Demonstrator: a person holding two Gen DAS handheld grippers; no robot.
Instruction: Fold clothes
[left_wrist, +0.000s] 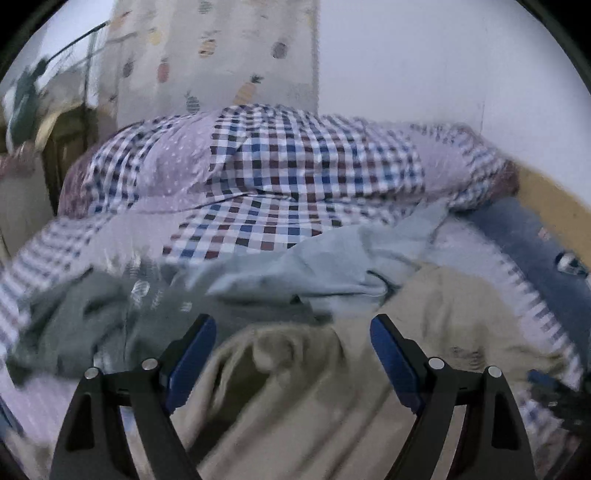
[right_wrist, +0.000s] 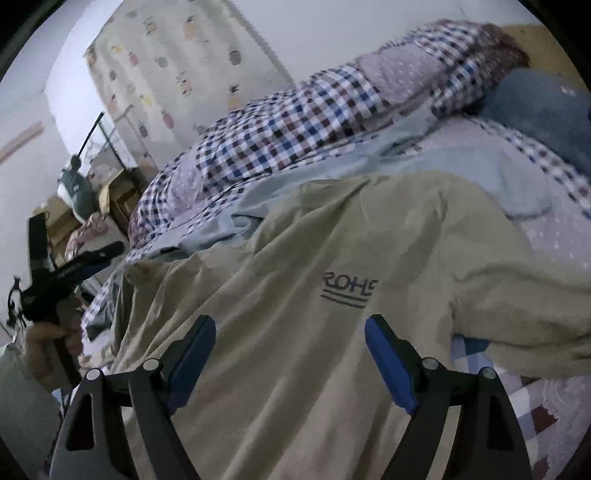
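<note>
A beige T-shirt (right_wrist: 332, 258) with a dark printed logo (right_wrist: 349, 290) lies spread on the bed. My right gripper (right_wrist: 290, 325) hovers open just above its lower part. In the left wrist view the same beige T-shirt (left_wrist: 424, 332) lies rumpled under my left gripper (left_wrist: 293, 325), which is open with nothing between its fingers. A light blue garment (left_wrist: 332, 266) lies crumpled behind the shirt, and a grey-green garment (left_wrist: 110, 314) lies to its left. The left gripper (right_wrist: 74, 266) also shows at the left edge of the right wrist view, held by a hand (right_wrist: 48, 343).
A checked quilt (left_wrist: 288, 162) is bunched along the back of the bed. A dark blue pillow (right_wrist: 546, 99) lies at the head, against a yellowish headboard (left_wrist: 554, 199). A pineapple-print curtain (left_wrist: 221, 55) hangs behind. Furniture and clutter (right_wrist: 85, 192) stand beside the bed at left.
</note>
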